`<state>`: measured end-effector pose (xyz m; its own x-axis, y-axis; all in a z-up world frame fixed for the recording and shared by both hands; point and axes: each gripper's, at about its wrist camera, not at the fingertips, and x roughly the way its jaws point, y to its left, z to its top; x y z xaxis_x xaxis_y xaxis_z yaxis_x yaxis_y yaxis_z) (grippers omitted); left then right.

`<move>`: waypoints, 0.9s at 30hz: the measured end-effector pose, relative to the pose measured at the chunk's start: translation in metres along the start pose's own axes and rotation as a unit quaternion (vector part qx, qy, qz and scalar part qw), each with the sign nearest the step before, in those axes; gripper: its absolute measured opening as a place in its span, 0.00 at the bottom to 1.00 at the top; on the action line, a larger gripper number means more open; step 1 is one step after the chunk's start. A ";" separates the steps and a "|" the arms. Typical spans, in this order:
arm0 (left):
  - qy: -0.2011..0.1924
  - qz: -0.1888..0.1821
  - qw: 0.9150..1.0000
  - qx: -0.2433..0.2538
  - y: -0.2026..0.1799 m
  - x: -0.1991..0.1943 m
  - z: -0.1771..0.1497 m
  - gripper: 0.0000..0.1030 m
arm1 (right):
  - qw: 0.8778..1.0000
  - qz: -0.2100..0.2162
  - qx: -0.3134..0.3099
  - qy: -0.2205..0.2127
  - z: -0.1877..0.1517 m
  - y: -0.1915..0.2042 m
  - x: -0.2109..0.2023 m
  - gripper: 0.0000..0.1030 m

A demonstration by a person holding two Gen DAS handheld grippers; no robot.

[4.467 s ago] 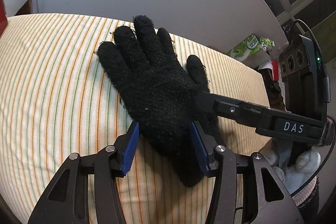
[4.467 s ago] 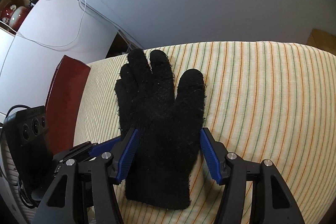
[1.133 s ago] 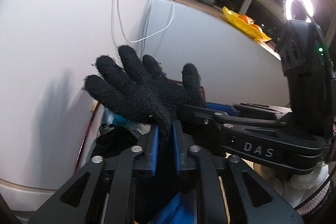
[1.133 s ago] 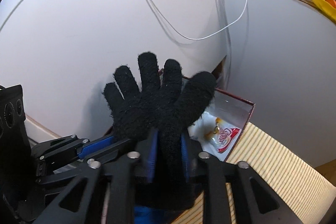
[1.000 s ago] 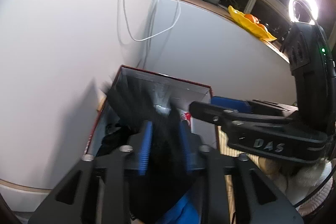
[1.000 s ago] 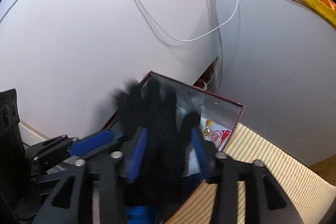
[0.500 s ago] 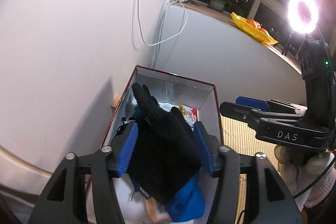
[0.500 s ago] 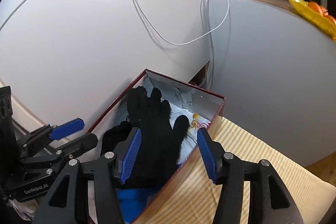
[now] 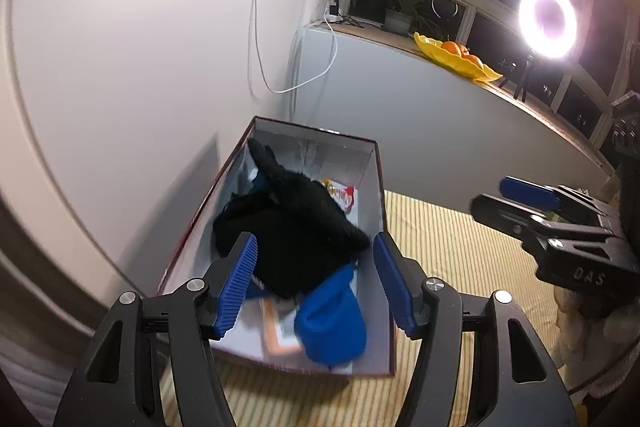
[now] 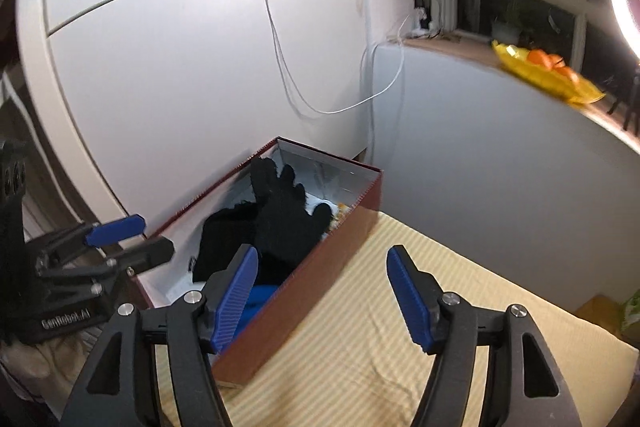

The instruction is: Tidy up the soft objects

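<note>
A black knit glove lies loose in the open dark-red box, fingers toward the far end, on top of a blue soft item and another black item. My left gripper stands open above the box's near end, its pads clear of the glove. In the right wrist view the glove rests inside the box. My right gripper hangs over the box's right wall and the striped cloth. Its jaws are opening with nothing between them.
The box stands in a corner against white walls, with a white cable hanging above. A striped yellow cloth surface stretches to its right. A snack packet lies in the box. A windowsill holds a yellow fruit bowl and a ring light.
Both grippers held the glove over the box, then opened. The glove dropped into the box, and both grippers have drawn back from it, the right one sideways over the cloth.
</note>
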<state>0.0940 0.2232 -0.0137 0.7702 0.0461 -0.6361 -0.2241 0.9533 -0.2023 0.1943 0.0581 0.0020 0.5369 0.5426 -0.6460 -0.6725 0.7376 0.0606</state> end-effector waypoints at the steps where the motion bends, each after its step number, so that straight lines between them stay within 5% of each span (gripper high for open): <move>1: -0.003 0.003 1.000 0.000 -0.002 -0.004 -0.004 0.58 | 1.000 0.000 0.001 -0.002 -0.004 0.000 -0.004 0.62; 10: -0.038 0.043 0.998 0.019 -0.026 -0.051 -0.036 0.59 | 0.999 -0.006 0.029 -0.027 -0.050 -0.013 -0.061 0.63; 13: -0.066 0.064 0.995 0.024 -0.035 -0.071 -0.042 0.68 | 0.999 -0.012 0.026 -0.040 -0.057 -0.009 -0.082 0.64; 18: -0.085 0.064 0.994 0.006 -0.038 -0.092 -0.053 0.71 | 0.997 -0.016 0.024 -0.068 -0.075 0.005 -0.111 0.73; 27: -0.096 0.077 0.992 0.010 -0.038 -0.108 -0.065 0.81 | 0.997 -0.022 0.031 -0.068 -0.096 0.009 -0.121 0.78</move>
<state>-0.0191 0.1630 0.0145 0.8278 0.2465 -0.5040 -0.3383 0.9360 -0.0978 0.0743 -0.0395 0.0070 0.6320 0.5564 -0.5394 -0.6165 0.7827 0.0851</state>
